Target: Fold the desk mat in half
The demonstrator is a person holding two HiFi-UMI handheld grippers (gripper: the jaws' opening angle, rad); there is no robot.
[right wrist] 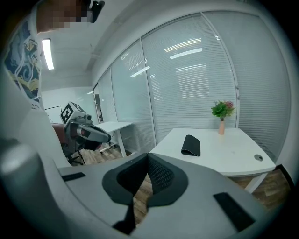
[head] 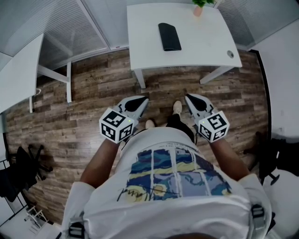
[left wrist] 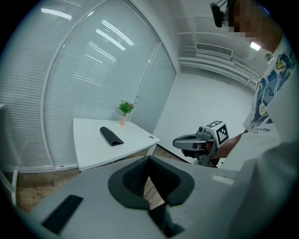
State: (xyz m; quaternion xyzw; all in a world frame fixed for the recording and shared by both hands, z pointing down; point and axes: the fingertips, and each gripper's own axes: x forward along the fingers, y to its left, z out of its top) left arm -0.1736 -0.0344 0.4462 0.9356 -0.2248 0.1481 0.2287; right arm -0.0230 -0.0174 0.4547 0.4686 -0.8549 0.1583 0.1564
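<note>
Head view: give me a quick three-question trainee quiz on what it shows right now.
1. True or false: a gripper is gripping the desk mat.
2. What stands at the far edge of the white table? A) a potted plant B) a mug C) a lamp
3. Are the jaws of the left gripper and the right gripper open or shut?
Key: 1 false, the mat lies on the table and both grippers are well short of it; 2 A; 3 shut, both empty.
</note>
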